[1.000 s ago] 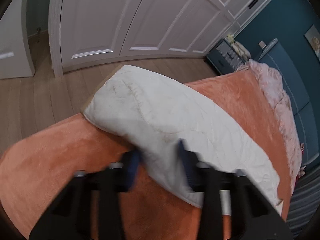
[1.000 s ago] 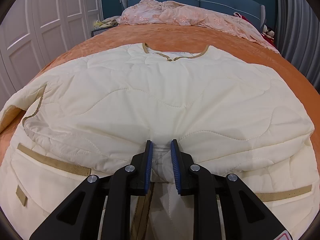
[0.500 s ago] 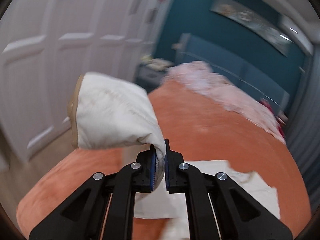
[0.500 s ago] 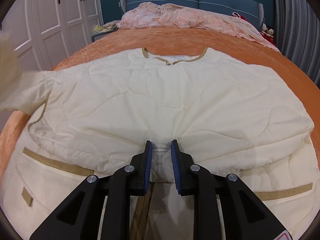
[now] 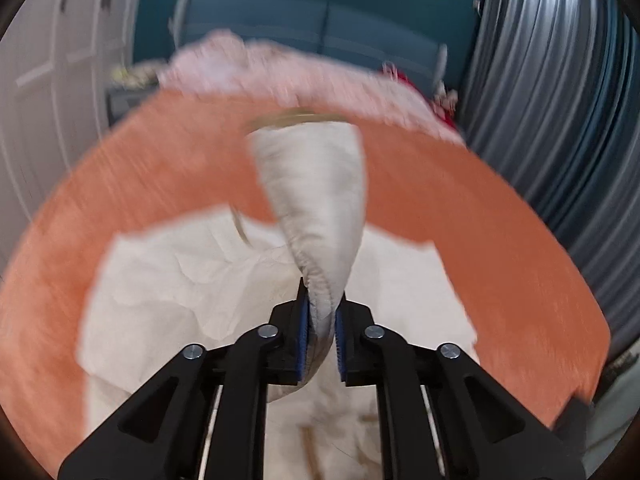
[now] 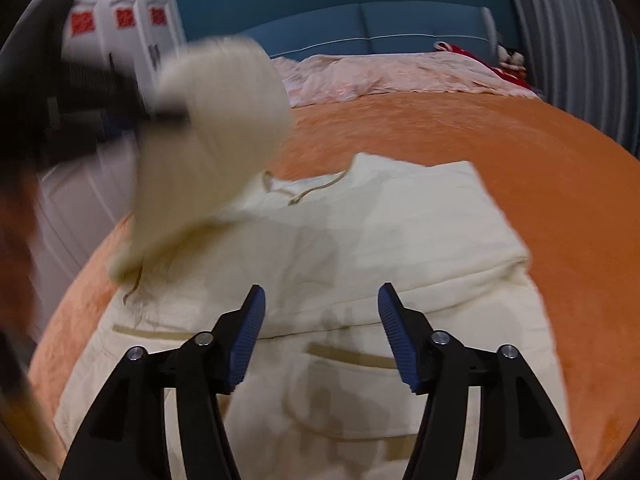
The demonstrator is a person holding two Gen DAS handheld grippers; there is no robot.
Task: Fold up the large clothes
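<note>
Left fingers [image 5: 320, 322] opening around sleeve [image 5: 316, 200]

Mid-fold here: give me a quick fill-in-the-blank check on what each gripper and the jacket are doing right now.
1. The left gripper pinches the jacket's ____, lifted above the bed.
2. The right gripper has ____ between its opening jaws.
3. The cream quilted jacket lies on an ____ bedspread.
4. At the headboard end sits a crumpled ____ blanket.

Missing words: sleeve; nothing; orange; pink

Both fisheye cams ride a hand-held gripper each, tilted down close over the bed [image 5: 460, 200], facing the blue headboard [image 6: 400, 32] at frame top, so both share the cream jacket [image 6: 360, 240].
</note>
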